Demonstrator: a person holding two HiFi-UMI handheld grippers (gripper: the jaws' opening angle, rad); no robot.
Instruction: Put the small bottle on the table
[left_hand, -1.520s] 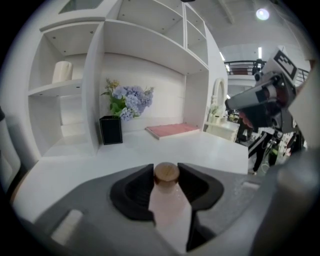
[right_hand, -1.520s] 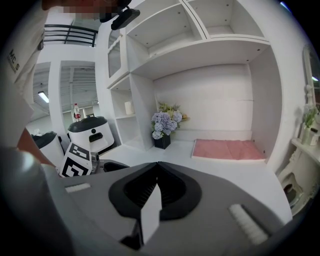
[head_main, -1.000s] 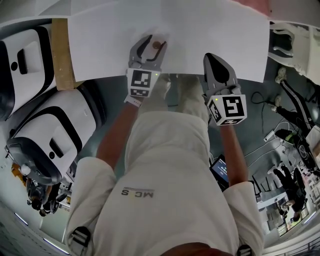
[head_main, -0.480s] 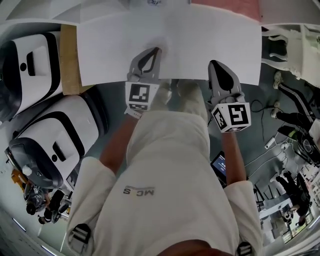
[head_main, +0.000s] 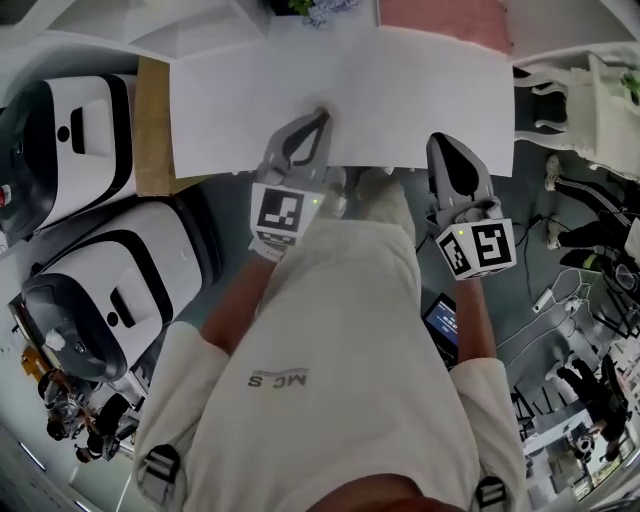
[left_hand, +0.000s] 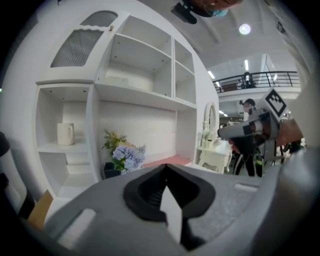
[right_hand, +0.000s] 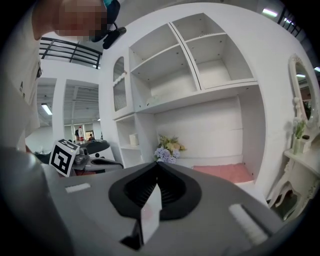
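In the head view both grippers hang over the near edge of the white table (head_main: 400, 90). My left gripper (head_main: 318, 118) is shut; its jaws have just been closing, and nothing shows between them. The left gripper view confirms this: the left gripper (left_hand: 167, 170) has its pads together and empty, and points at the shelves. A faint brown speck sits at its tip in the head view; I cannot tell whether that is the small bottle. My right gripper (head_main: 443, 142) is shut and empty, as the right gripper view (right_hand: 157, 167) also shows.
Two white machines (head_main: 110, 270) stand on the floor at the left, beside a brown board (head_main: 152, 125). A pink mat (head_main: 440, 20) and a flower pot (left_hand: 125, 157) lie at the table's far side. A mug (left_hand: 65, 133) stands on a shelf. A white dresser (head_main: 580, 110) is at the right.
The left jaws went from wide open to shut. The brown bottle that stood between them on the table is hidden now. Both grippers have risen.
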